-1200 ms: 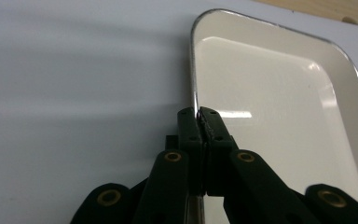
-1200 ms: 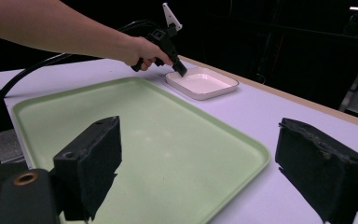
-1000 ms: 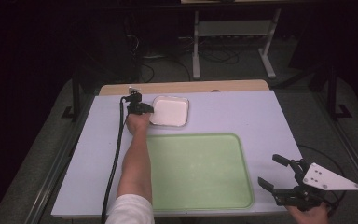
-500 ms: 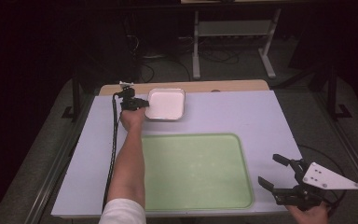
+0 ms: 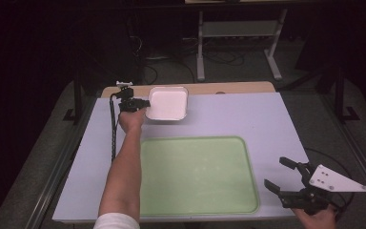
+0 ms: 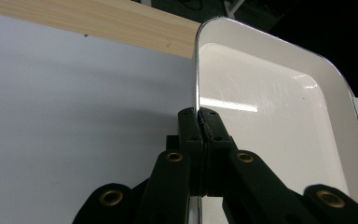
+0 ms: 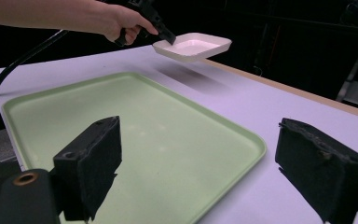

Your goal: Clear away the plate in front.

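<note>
White dish (image 5: 167,103) clamped by left gripper (image 5: 140,104) above lilac table (image 5: 248,119); right gripper (image 5: 282,177) wide; room dim, perhaps shelving.

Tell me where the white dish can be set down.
The green tray is bare throughout. The mat is free between the tray and the wooden edge. Only the near right corner is crowded, by the right claw.

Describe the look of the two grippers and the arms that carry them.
Both grippers are black with two jaws. The left gripper has brass-coloured rivets at its joints and a black cable trailing from it. The right gripper has thick, rough black pads and a pale grey three-cornered plate with small holes on top. The left forearm is bare, with a white sleeve at the upper arm.
</note>
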The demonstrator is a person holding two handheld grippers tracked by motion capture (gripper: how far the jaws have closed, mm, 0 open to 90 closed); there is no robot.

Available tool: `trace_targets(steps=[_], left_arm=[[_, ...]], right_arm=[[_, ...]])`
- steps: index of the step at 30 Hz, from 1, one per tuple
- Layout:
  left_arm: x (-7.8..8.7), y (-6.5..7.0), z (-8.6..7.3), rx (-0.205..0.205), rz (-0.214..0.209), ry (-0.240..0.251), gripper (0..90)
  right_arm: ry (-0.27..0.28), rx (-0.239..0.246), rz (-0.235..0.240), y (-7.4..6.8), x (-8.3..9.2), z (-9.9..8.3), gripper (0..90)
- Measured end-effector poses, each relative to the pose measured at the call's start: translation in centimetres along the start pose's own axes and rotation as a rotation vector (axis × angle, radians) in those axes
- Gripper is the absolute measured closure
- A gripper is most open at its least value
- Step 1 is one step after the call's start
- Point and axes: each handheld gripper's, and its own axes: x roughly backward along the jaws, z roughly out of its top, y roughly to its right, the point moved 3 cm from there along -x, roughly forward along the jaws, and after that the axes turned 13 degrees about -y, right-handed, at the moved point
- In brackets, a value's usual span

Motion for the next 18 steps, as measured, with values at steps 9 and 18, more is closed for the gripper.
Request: trace_targets(steps=[9,18], left_arm=[[0.7,1.0,-0.8,-0.015,-0.021,0.003,89.1],[1.4,1.8,-1.7,-0.015,-0.049,0.017,89.1]], right_arm=[[-0.01,-0.003,-0.004,0.0,-0.1,-0.1,13.5],[-0.017,-0.009,-0.007,0.1,-0.2,-0.2,13.5]])
